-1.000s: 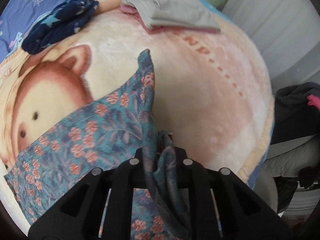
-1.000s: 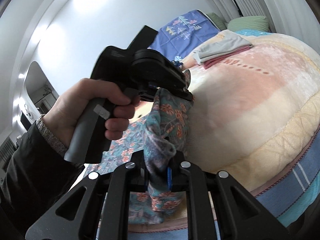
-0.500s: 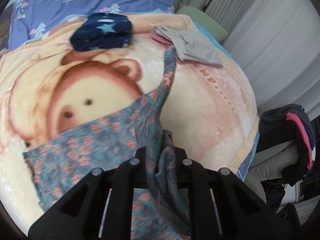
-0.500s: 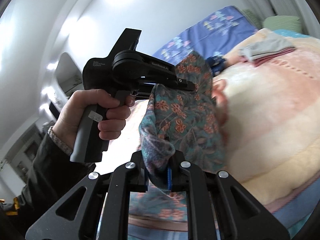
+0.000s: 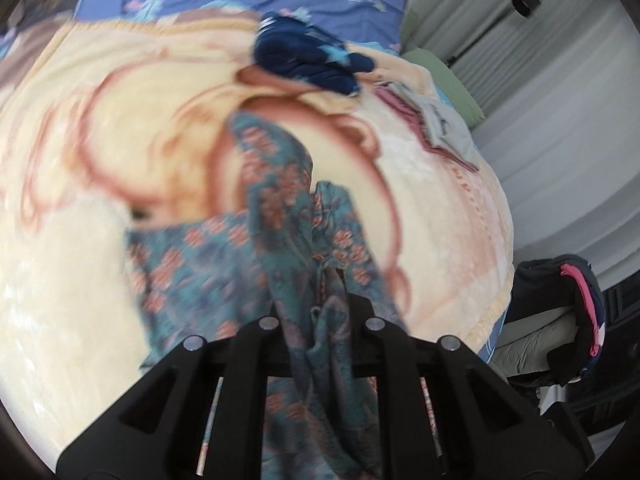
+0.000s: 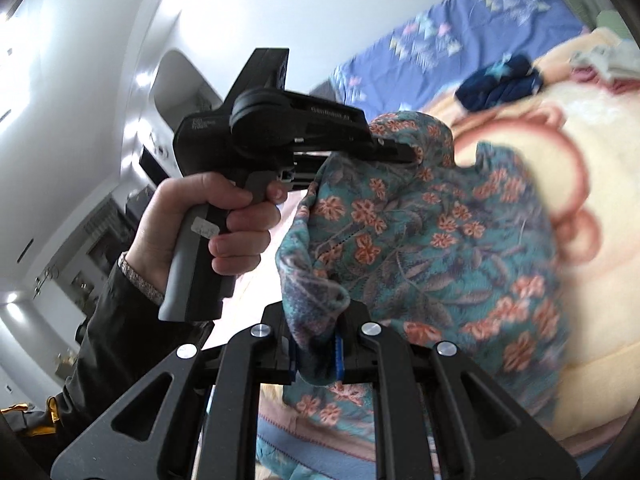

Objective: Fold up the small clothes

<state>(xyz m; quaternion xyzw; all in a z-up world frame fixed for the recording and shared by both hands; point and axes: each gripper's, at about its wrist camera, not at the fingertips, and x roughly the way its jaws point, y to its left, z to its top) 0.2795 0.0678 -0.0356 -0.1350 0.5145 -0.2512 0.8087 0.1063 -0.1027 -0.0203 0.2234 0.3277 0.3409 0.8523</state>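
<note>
The floral cloth (image 6: 432, 240) was up off the bed, pinched at two spots along one edge, w/ its lower part still draped on the blanket (image 5: 100, 280) over the printed bear. We judged this to be mid-fold: the near edge was lifted, ready to carry over the rest of the garment, so the fold itself wasn't laid yet.

The left gripper (image 5: 318, 316) had its jaws closed on a bunched hem; fabric filled the gap btwn them and hung down past the frame. The right gripper (image 6: 316, 344) likewise had its jaws closed on a rolled corner, a blue pad just showing beside the cloth. In the right-wrist view the left gripper (image 6: 394, 152) sat above and ahead, held in the person's left hand (image 6: 200, 232) by the grey handle, pointing roughly level across the bed. The two were near each other, cloth slack btwn them rather than taut.

Next move, as we read it: spread the two holds apart to flatten the edge, carry it fwd over the lying part, line up edges, then lower and let go. Risk: bunched grips may leave a twisted, uneven fold.

Further out lay a dark blue garment (image 5: 312, 60) w/ stars, and a grey-and-pink folded pile (image 5: 440, 128) near the far edge. The left view was blurred, so fine detail was unclear.
</note>
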